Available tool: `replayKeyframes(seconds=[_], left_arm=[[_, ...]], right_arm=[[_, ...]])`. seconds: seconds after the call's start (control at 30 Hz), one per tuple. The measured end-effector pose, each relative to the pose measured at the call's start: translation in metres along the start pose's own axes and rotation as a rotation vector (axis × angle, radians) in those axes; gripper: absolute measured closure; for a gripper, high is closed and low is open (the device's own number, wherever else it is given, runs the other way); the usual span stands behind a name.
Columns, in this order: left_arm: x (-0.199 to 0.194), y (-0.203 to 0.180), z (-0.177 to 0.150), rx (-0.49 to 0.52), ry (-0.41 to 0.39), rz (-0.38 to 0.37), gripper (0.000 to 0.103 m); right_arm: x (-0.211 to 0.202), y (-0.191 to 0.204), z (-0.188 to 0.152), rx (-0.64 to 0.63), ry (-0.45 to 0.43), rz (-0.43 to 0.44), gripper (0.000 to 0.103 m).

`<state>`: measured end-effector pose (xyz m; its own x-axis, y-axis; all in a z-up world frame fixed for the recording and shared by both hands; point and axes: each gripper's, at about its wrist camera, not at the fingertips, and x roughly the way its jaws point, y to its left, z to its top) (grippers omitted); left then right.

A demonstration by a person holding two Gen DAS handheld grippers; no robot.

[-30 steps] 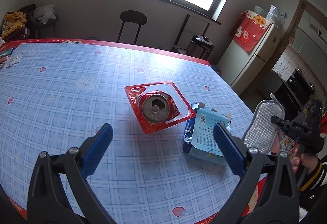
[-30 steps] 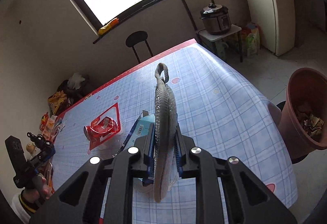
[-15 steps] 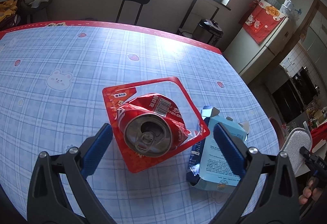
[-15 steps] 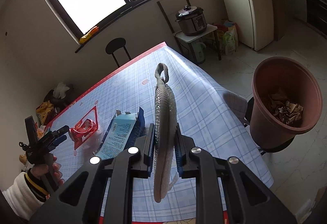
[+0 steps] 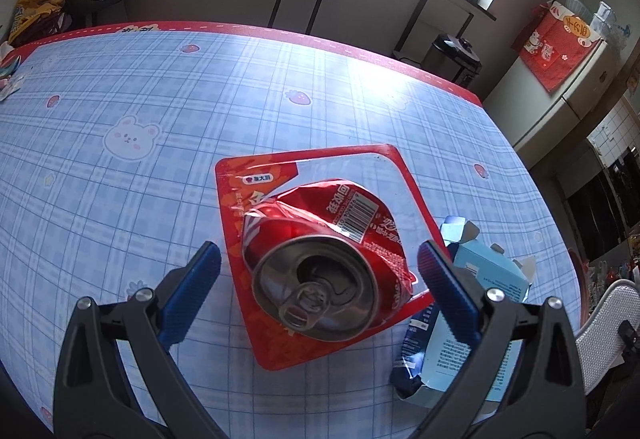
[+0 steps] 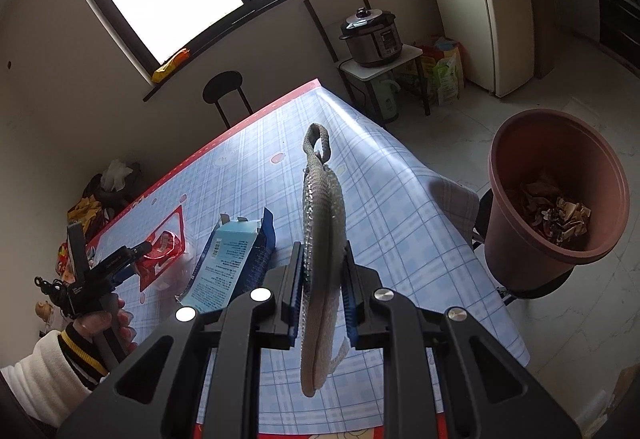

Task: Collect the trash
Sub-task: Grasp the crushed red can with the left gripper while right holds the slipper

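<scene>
Straddling the crushed can (image 5: 320, 271), left tongs (image 5: 318, 281) gape wide; right tongs (image 6: 322, 289) pinch a scrubbing pad (image 6: 320, 239).

can (image 5: 320, 271) lying on wrapper (image 5: 256, 191) on table (image 5: 120, 199) | box (image 5: 472, 319) lying right of can | bin (image 6: 556, 199) standing beside table, off its edge
</scene>
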<state>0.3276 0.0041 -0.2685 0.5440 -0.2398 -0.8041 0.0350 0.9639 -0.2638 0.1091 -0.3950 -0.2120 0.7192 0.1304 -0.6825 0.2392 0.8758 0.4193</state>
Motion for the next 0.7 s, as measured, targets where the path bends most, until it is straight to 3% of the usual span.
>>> replayKeyframes(seconds=[0.4, 0.53, 0.7], left_arm=[[0.004, 0.011, -0.002, -0.046, 0.032, 0.047, 0.007], [-0.003, 0.018, -0.004, -0.056, 0.054, 0.012, 0.026], [-0.017, 0.029, -0.007, -0.079, 0.072, -0.029, 0.037]], right_arm=[[0.002, 0.0, 0.003, -0.004, 0.005, 0.007, 0.084], [0.001, 0.0, 0.005, -0.005, -0.001, 0.011, 0.084], [0.0, -0.001, 0.006, -0.005, -0.005, 0.017, 0.084]])
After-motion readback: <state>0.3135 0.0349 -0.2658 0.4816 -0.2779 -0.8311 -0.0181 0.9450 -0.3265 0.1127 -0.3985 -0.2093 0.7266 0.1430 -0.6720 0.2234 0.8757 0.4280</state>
